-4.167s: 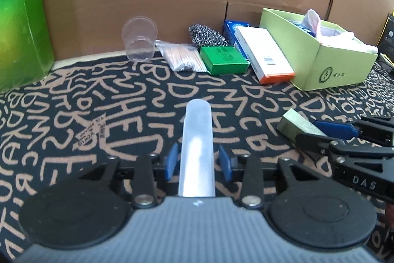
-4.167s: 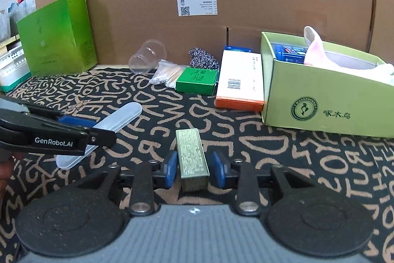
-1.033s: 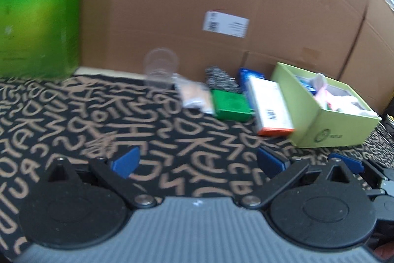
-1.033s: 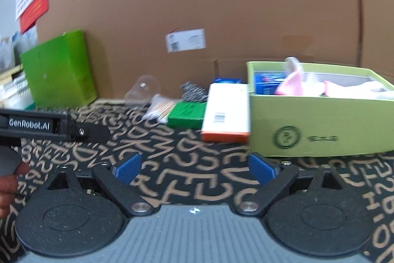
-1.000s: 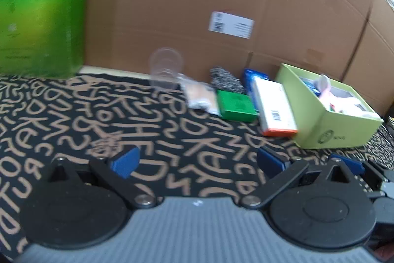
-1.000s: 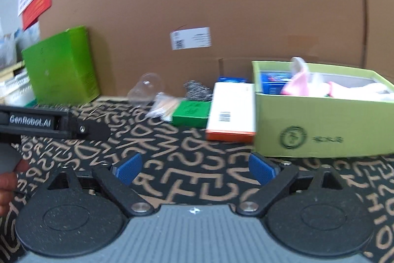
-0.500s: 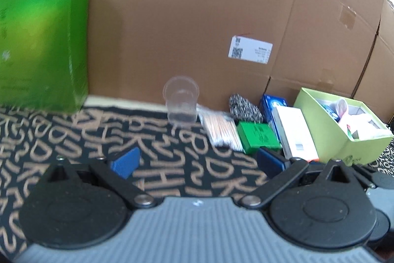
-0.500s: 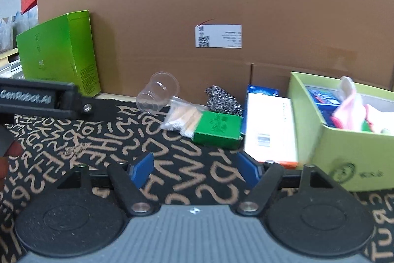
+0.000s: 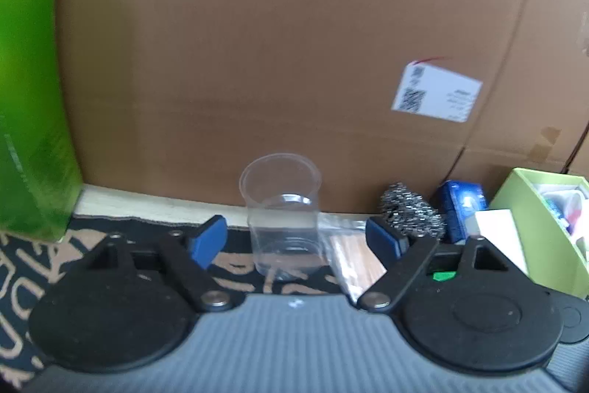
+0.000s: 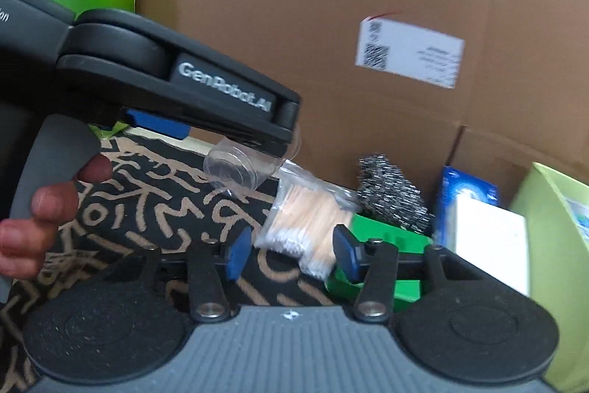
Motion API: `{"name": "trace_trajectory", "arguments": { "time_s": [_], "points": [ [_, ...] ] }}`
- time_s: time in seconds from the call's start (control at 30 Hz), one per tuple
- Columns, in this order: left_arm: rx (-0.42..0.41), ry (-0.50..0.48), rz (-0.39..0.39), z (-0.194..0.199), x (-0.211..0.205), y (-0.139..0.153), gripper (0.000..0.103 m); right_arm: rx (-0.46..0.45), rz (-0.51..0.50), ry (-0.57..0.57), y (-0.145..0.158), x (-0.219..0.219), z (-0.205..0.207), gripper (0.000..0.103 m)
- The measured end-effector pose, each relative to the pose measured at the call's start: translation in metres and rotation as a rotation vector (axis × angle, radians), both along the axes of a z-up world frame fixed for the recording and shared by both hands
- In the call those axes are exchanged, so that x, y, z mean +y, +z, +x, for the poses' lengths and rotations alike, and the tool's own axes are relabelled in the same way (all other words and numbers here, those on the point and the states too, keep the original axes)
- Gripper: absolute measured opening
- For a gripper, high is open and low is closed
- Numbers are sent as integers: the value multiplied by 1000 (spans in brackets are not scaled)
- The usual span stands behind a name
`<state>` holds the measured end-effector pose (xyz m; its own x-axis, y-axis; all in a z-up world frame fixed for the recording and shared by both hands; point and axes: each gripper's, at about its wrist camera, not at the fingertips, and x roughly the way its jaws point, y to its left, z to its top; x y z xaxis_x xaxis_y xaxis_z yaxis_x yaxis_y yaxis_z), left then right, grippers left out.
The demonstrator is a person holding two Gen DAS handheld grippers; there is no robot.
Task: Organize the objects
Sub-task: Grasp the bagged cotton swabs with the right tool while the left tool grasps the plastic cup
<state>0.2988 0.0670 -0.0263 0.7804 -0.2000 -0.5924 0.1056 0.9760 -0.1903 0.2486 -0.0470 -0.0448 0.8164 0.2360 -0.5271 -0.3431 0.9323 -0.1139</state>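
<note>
While both tools are closing, clear plastic cup [image 9: 281, 212] sits framed between left tool [image 9: 294, 238] pads, not yet touched; bagged cotton swabs [image 10: 305, 216] bracketed by right tool [image 10: 291, 255], likely next pickups.

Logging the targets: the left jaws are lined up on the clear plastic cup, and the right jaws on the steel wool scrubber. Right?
Not quite. In the right wrist view the jaws, closing, frame the clear bag of cotton swabs, not the steel wool scrubber. The left ones do frame the clear plastic cup.
</note>
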Motion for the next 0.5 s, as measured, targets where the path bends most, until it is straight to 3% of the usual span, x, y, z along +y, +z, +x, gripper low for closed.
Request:
{"name": "trace_trajectory", "arguments": {
  "time_s": [0.1,0.13,0.17,0.33,0.5],
  "points": [
    [40,-19,-2,15,1,-11,55,21,2,2,-2,2,10,39],
    [56,-19,-6,18,2,-15,50,19,5,3,-1,2,11,26],
    [74,-22,-14,21,2,-18,48,19,2,2,0,1,10,22],
    [61,-37,-17,4,2,-15,46,16,10,36,5,-7,-14,16],
    [61,-85,-7,-49,-2,-7,46,34,14,118,14,-25,-71,16]
  ]
}}
